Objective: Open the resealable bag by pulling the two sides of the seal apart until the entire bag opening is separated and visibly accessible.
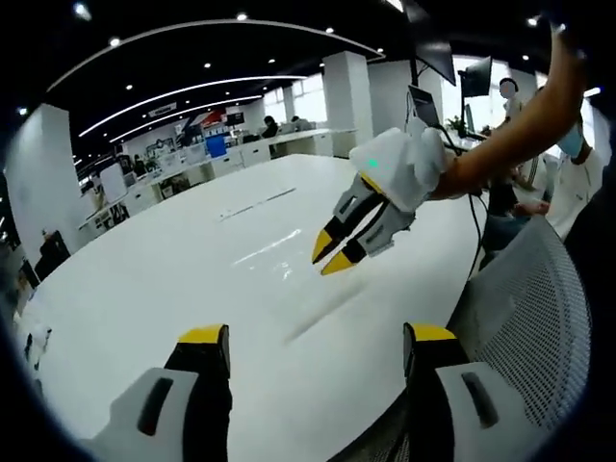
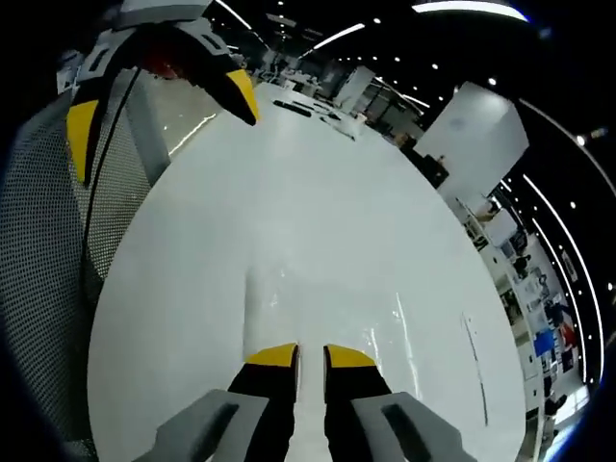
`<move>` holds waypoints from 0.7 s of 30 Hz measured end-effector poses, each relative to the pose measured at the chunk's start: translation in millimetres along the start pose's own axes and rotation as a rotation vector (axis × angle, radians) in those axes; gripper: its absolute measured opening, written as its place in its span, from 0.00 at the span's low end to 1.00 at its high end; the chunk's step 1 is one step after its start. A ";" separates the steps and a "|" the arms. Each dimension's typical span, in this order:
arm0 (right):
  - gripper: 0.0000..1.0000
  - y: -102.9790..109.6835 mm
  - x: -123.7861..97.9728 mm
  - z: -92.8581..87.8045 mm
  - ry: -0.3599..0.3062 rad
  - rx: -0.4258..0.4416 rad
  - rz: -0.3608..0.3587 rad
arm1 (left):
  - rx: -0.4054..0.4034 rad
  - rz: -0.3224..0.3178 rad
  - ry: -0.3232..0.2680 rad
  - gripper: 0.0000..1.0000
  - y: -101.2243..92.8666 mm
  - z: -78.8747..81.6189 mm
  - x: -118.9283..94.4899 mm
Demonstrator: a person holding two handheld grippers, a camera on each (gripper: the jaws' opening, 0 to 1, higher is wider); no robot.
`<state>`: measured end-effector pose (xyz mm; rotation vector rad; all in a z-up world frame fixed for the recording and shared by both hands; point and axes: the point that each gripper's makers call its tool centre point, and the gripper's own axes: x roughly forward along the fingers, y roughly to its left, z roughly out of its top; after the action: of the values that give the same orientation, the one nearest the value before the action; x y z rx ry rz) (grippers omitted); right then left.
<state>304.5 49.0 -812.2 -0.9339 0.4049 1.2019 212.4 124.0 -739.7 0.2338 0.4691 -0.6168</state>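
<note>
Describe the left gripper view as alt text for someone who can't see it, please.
Two yellow-tipped jaws of the left gripper stand wide apart above a white table. A clear bag lies flat on it, and the right gripper, nearly closed, hangs over the bag. A mesh chair stands beside the table.

The bag [image 1: 272,246] is clear film lying flat on the white counter [image 1: 144,289], so in the left gripper view it shows mostly as glare streaks at centre; its outline and seal cannot be made out. In the right gripper view the bag [image 2: 318,313] reads as faint reflections, and whether the right gripper [image 2: 300,356] touches it cannot be told. The chair [image 1: 539,318] is cut off at right.
</note>
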 end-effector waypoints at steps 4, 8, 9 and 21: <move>0.12 5.9 -4.5 -5.6 0.017 0.033 0.012 | 0.009 0.001 0.008 0.74 0.0 -0.7 1.4; 0.17 16.5 -9.6 -4.2 0.015 0.057 0.032 | 0.012 0.007 0.015 0.73 0.3 -0.3 2.5; 0.18 19.5 -11.2 -3.4 0.013 0.064 0.035 | 0.011 0.007 0.014 0.73 0.1 0.2 2.5; 0.36 37.5 -50.2 -11.0 0.001 0.278 -0.002 | 0.014 0.000 0.001 0.81 -3.8 1.0 1.1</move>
<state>254.8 12.0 -797.7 -0.6946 0.5569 1.1100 211.2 120.0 -739.6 0.2472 0.4662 -0.6201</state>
